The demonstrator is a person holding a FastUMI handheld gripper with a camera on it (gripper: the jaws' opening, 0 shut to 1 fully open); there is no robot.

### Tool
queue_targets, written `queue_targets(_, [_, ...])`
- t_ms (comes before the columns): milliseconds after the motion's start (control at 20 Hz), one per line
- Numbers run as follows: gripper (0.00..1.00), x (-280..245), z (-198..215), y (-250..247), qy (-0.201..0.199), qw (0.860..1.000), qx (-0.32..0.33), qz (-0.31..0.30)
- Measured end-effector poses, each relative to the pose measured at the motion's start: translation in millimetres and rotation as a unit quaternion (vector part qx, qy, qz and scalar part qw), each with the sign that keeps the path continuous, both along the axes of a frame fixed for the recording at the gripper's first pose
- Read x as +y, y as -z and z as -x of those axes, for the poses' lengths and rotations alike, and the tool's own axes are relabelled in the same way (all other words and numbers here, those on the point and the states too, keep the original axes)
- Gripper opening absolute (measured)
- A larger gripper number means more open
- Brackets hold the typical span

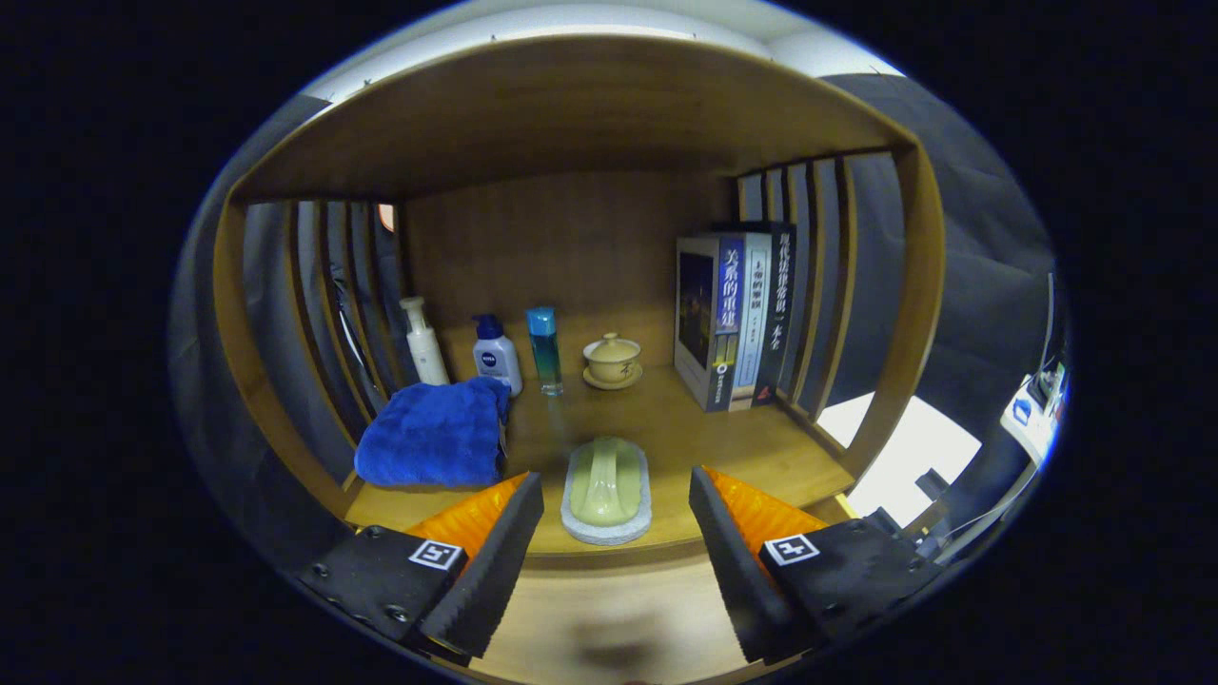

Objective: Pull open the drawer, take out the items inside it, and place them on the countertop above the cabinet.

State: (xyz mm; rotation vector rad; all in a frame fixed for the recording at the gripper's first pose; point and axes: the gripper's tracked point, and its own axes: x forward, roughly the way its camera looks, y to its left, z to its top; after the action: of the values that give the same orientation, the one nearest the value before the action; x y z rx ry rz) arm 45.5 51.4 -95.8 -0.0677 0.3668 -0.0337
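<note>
Between the released tongs (616, 547), a green brush, perhaps, (606, 483) rests on the countertop (723, 438).

Matt wooden countertop (666, 428), fluffy towel (433, 435)

Beyond the fingers, at back of shelf: white pump bottle (422, 341), white bottle with blue cap (497, 356), clear blue bottle (545, 349), lidded tea cup on saucer (612, 362) in a row. Books (735, 319) upright to their right, against wooden slats (820, 285). Black curtain (990, 285) behind slats.
</note>
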Motion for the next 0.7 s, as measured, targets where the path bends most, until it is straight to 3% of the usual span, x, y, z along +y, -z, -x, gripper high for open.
queue_targets(700, [0.99,-2,129,11,-0.015,0.995,-0.097,0.015])
